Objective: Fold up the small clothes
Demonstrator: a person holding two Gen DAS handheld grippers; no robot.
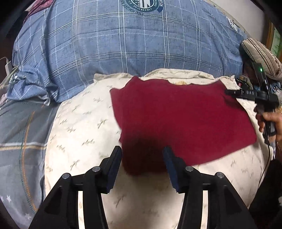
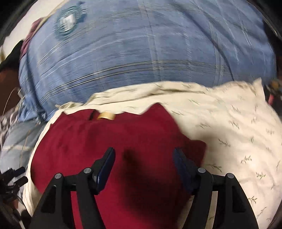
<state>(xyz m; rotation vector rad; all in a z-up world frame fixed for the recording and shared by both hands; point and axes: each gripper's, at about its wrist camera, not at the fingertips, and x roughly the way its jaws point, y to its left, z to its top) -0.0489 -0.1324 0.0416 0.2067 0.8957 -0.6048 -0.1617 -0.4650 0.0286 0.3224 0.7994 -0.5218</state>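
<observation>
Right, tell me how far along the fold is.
Done: the red garment lies flat on the cream sheet, apparently folded already, though I can't count the folds. In hand: nothing; the left gripper and right gripper both hover over it with jaws open and empty. Left: any further fold, judging by how broad it still lies.

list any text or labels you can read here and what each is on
Round crest on the blue plaid quilt: ring lettering upside down and too small to read.
Small patch at the quilt's far right: too small to read.
White marks on the right gripper's black body: a few characters, not legible.
Crest in the right wrist view: blurred, unreadable.
Red garment, cream sheet: no text.
</observation>
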